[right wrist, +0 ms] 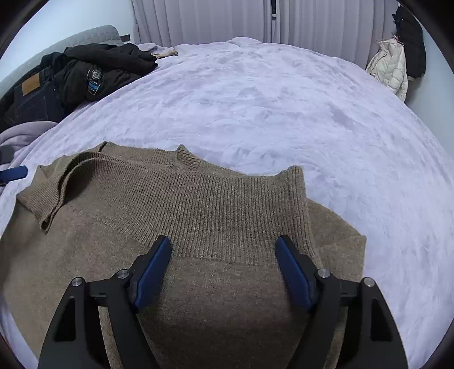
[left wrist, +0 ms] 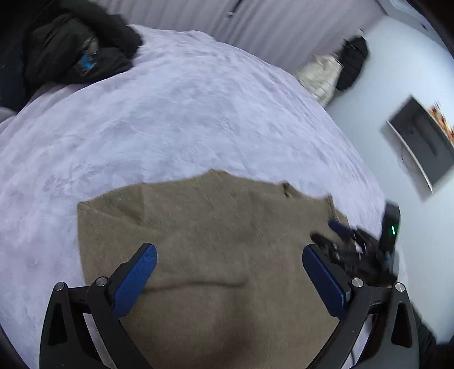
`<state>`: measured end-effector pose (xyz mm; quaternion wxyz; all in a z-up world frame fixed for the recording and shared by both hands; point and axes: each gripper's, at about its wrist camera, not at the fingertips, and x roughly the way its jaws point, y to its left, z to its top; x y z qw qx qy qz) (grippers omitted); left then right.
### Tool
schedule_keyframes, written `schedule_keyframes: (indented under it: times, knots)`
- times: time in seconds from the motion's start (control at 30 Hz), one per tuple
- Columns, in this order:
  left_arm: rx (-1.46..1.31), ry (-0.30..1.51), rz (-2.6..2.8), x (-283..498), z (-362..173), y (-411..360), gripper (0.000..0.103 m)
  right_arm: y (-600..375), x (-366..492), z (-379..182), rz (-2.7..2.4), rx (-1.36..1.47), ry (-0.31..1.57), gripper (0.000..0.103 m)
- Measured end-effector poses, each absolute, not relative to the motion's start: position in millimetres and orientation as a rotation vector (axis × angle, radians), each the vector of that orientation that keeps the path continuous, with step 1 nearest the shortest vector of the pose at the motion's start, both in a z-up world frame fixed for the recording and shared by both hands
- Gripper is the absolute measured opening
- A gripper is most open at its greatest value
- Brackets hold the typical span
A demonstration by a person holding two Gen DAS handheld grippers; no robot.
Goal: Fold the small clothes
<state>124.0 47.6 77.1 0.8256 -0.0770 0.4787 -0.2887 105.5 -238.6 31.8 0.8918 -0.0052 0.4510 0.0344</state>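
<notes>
A tan knitted sweater [right wrist: 198,227] lies partly folded on a pale lilac bedspread [right wrist: 283,99], its ribbed hem doubled over the body. My right gripper [right wrist: 224,247] hangs open just over that ribbed band, nothing between its blue pads. In the left wrist view the same sweater [left wrist: 212,241] fills the lower middle, blurred. My left gripper [left wrist: 229,255] stands wide open above it, holding nothing. The right gripper [left wrist: 354,241] shows as a dark blur at the sweater's right edge. One blue finger of the left gripper [right wrist: 12,173] pokes in at the left edge of the right wrist view.
A heap of dark clothes [right wrist: 85,76] with jeans sits at the bed's far left. A cream padded jacket [right wrist: 391,65] and a black coat [right wrist: 411,39] hang at the far right by the curtains [right wrist: 212,20]. A dark flat box [left wrist: 422,144] lies on the floor right of the bed.
</notes>
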Motion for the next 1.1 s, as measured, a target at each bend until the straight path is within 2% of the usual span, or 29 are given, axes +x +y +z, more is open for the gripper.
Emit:
schedule_keyframes:
  times: [0.1,0.2,0.27,0.5,0.67,0.9,0.97,1.03,1.1]
  knots:
    - [0.105,1.026,-0.748,78,65,-1,0.103,-241,105,30,0.077,0.002,0.925,0.081]
    - [0.308,1.134,-0.652,81,29,-39,0.103,-240,104,29,0.072,-0.003,0.911,0.081]
    - [0.267,1.160,-0.602,101,20,-39,0.103,-239,103,29,0.068,-0.011,0.907,0.081]
    - [-0.005,1.136,-0.337,173,39,8,0.103,-240,101,27,0.071,-0.005,0.894,0.081]
    - [-0.181,1.085,-0.346,172,58,36,0.103,-242,101,28,0.076,0.005,0.891,0.081]
    - [0.101,1.055,-0.362,166,46,-9,0.103,-234,102,59,0.115,0.127,0.854,0.081]
    - [0.153,1.083,-0.270,185,30,-6,0.103,-223,115,52,0.118,0.081,0.910,0.081]
    - [0.126,1.100,-0.243,192,19,11,0.103,-223,126,41,0.062,-0.008,0.974,0.080]
    - [0.060,1.093,-0.278,189,20,31,0.103,-254,124,41,-0.013,0.055,0.963,0.080]
